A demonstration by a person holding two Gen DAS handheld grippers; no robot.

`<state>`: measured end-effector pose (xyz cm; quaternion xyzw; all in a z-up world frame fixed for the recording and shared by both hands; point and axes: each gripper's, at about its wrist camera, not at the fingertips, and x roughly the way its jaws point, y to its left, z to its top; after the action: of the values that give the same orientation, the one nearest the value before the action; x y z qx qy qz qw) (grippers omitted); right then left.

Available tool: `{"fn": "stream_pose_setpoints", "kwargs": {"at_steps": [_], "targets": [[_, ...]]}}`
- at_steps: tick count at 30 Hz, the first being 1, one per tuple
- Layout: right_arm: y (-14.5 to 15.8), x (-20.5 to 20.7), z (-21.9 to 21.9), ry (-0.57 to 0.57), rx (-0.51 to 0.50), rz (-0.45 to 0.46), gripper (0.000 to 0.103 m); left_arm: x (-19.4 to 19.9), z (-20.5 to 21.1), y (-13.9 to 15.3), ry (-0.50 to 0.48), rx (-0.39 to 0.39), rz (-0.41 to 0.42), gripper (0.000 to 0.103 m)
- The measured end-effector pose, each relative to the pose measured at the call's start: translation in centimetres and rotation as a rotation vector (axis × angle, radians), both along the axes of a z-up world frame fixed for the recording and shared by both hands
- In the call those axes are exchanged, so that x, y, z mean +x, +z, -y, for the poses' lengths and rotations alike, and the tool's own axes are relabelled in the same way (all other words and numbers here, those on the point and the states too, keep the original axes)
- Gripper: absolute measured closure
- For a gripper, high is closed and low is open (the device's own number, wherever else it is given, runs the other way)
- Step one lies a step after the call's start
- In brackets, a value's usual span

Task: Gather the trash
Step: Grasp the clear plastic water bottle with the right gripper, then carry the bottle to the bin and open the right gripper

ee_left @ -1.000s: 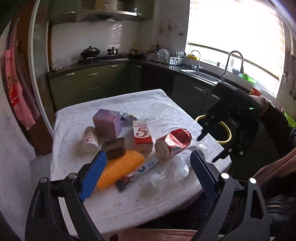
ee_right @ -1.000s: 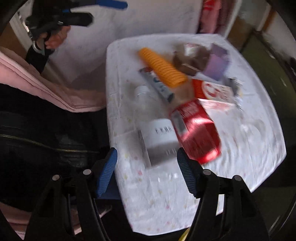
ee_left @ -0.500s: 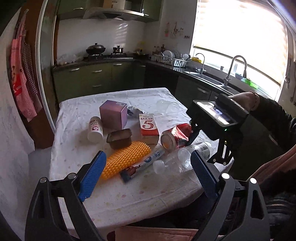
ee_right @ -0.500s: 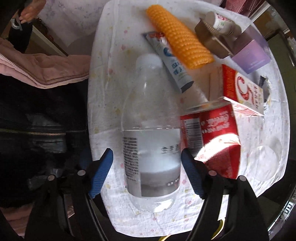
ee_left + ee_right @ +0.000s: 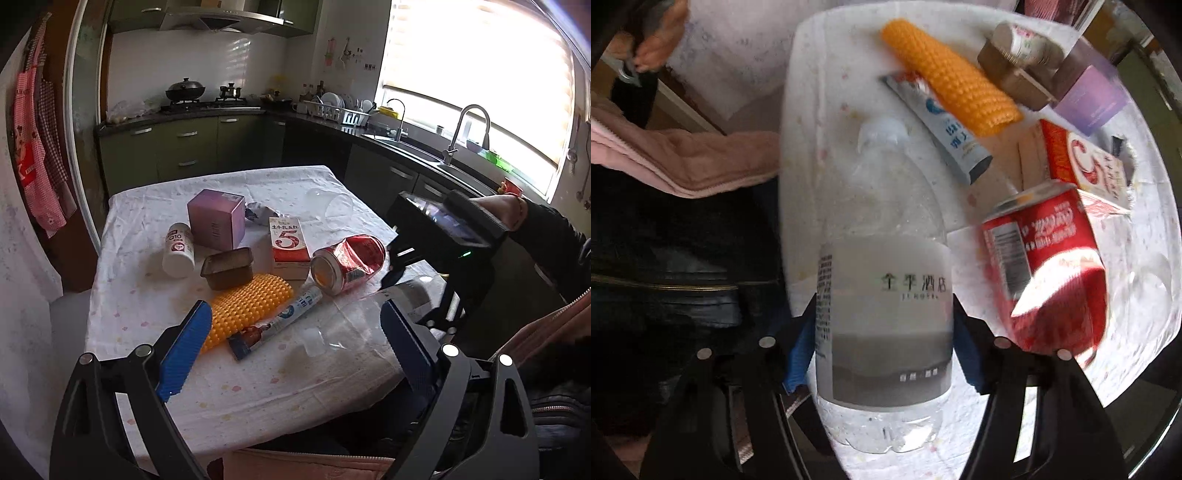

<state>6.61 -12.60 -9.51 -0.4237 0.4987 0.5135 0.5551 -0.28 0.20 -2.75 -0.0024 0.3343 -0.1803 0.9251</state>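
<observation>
A clear plastic water bottle (image 5: 882, 221) lies on the white tablecloth (image 5: 140, 295) near the table's right edge, cap toward the near edge. My right gripper (image 5: 882, 310) points straight down over it. Its jaws are closing, and the blue pads (image 5: 798, 350) touch both sides of the bottle's label. In the left wrist view the same gripper (image 5: 410, 295) covers the bottle's (image 5: 351, 325) far end. My left gripper (image 5: 295, 306) hovers open above the table's near edge with nothing between its fingers. A crushed red can (image 5: 349, 264) lies right beside the bottle.
Also on the table are a toothpaste tube (image 5: 277, 325), an orange knobbly roll (image 5: 247, 306), a red-and-white carton (image 5: 288, 247), a brown tray (image 5: 229, 266), a white pill bottle (image 5: 178, 249), a purple box (image 5: 218, 223) and a clear cup (image 5: 332, 210). Kitchen counters stand behind.
My right gripper has come down over the water bottle, and its pads now flank the label. The left gripper has stayed almost where it was.
</observation>
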Motion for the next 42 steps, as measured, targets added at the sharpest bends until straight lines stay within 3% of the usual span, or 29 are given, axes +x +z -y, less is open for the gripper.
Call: {"fn": "stream_pose_setpoints", "kwargs": {"at_steps": [5, 10, 17, 24, 31, 42], "targets": [[2.2, -1.2, 3.9, -0.033, 0.062, 0.038, 0.041, 0.4, 0.9, -0.1, -0.019, 0.007, -0.002, 0.012], [5.2, -1.1, 8.3, -0.15, 0.158, 0.079, 0.042, 0.8, 2.1, -0.1, -0.055, 0.022, 0.002, 0.012], [10.0, 1.7, 17.6, -0.429, 0.311, 0.098, 0.042, 2.2, 4.0, -0.3, -0.115, 0.025, -0.005, 0.012], [11.7, 6.2, 29.1, -0.815, 0.434, 0.16, 0.042, 3.3, 6.2, -0.6, -0.166, 0.033, -0.018, 0.012], [7.3, 10.4, 36.3, -1.092, 0.42, 0.205, 0.042, 3.7, 7.2, -0.3, -0.178, 0.048, -0.02, 0.012], [-1.1, 14.4, 40.3, -1.275, 0.373, 0.139, 0.041, 4.9, 8.6, -0.7, -0.207, 0.083, -0.046, 0.012]]}}
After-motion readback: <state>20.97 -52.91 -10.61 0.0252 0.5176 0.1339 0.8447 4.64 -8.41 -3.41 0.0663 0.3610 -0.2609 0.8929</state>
